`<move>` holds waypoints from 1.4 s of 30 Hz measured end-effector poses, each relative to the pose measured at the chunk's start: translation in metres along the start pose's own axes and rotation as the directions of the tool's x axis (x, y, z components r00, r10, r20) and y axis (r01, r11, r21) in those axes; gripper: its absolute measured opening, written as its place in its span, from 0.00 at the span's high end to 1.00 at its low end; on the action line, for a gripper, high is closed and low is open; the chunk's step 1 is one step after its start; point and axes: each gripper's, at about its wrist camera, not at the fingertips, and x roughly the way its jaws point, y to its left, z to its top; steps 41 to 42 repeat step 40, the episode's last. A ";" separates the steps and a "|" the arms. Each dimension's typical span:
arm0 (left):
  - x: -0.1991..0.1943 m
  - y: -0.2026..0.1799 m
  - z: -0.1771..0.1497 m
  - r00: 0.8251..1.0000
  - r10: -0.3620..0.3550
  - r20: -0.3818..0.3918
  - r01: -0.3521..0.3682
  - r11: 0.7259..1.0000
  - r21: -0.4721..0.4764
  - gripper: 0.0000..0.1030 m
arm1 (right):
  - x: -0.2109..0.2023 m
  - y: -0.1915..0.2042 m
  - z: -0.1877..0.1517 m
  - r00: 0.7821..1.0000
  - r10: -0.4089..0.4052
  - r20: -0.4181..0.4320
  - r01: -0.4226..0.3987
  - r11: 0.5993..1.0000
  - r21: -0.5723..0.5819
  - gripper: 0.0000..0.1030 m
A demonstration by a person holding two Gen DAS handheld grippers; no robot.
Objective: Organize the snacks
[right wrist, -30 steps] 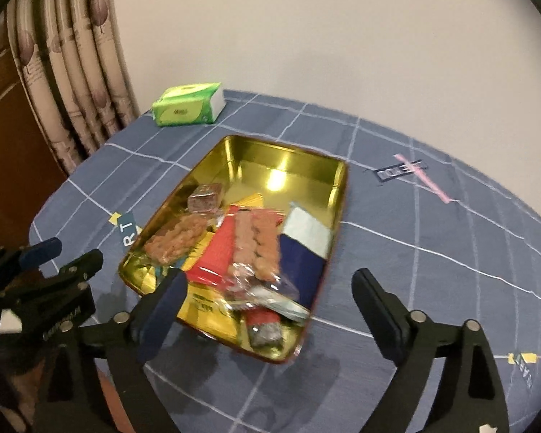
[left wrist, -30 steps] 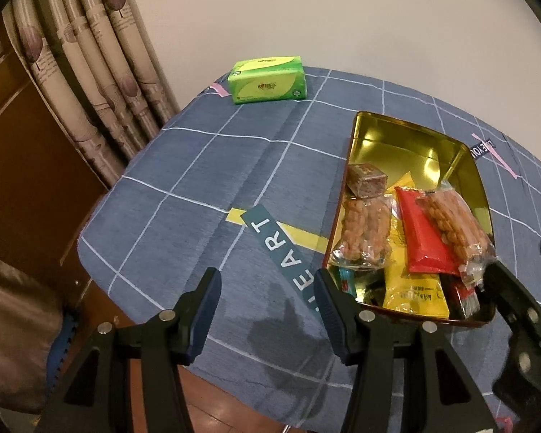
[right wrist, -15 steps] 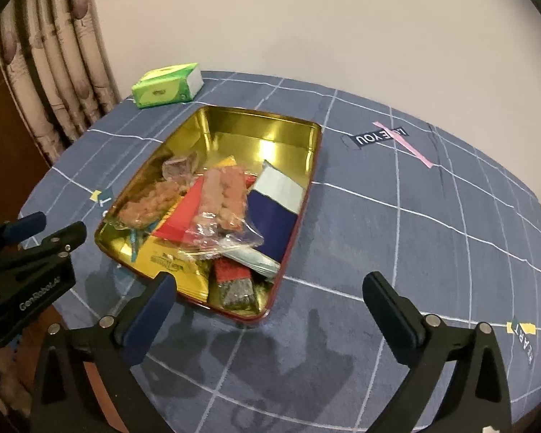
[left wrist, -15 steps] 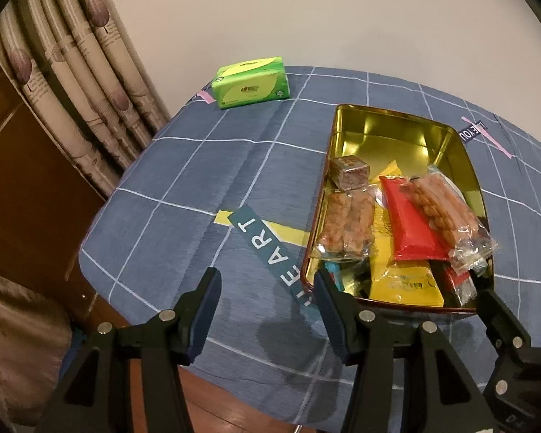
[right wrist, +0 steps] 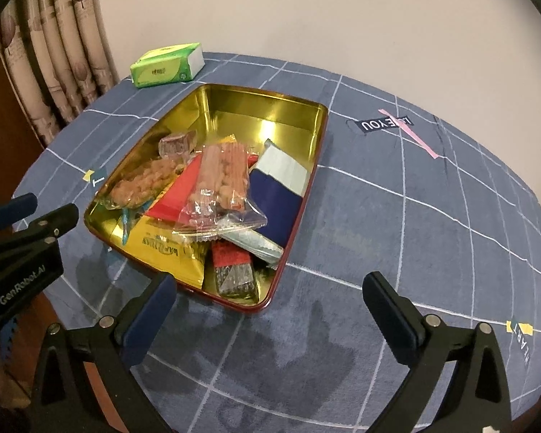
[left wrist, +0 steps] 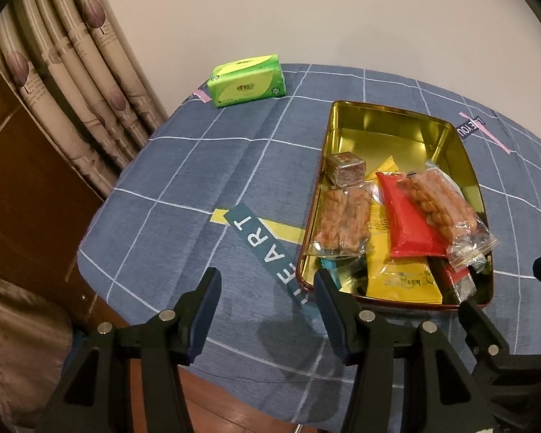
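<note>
Snacks lie heaped in a gold tin tray (right wrist: pixel 299 108) on a round table under a blue checked tablecloth (right wrist: pixel 432 216), and both tongs hang above the cloth at its near edge with nothing between their pads. The right gripper (right wrist: pixel 270 310) has just been opening its jaws and now stands spread wide, released, with the tray's near corner just beyond its left finger and bare cloth ahead of its right one. The left gripper (left wrist: pixel 267 310) stands partly open and empty, the tray's near left corner just past its right finger and the printed "HEART" strip (left wrist: pixel 267 249) on the cloth straight ahead between the two fingers. Inside the tray, toward the tongs, a yellow packet (right wrist: pixel 162 249) lies at the bottom, a red packet (left wrist: pixel 407 223) over it, and two clear bags of brown twisted snacks (left wrist: pixel 342 220) on top; a small clear-wrapped cube (left wrist: pixel 346 169) sits farther in, and a navy-and-white packet (right wrist: pixel 277 187) lies along the tray's right wall. The tray's far half is bare metal. Well beyond both tongs, at the table's far left edge by the curtain (left wrist: pixel 72 83), a green tissue pack (left wrist: pixel 247 79) rests on the cloth.
</note>
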 end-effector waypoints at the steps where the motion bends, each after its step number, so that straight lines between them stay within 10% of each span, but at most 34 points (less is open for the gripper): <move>1: 0.000 0.000 0.000 1.000 0.000 0.000 0.000 1.000 0.000 0.47 | 0.000 0.000 0.000 1.000 0.001 -0.002 -0.001 1.000 -0.001 0.01; 42: 0.004 0.003 0.000 1.000 0.006 -0.014 -0.006 1.000 -0.016 0.47 | 0.006 0.003 -0.005 1.000 0.005 -0.028 -0.006 0.999 -0.036 0.01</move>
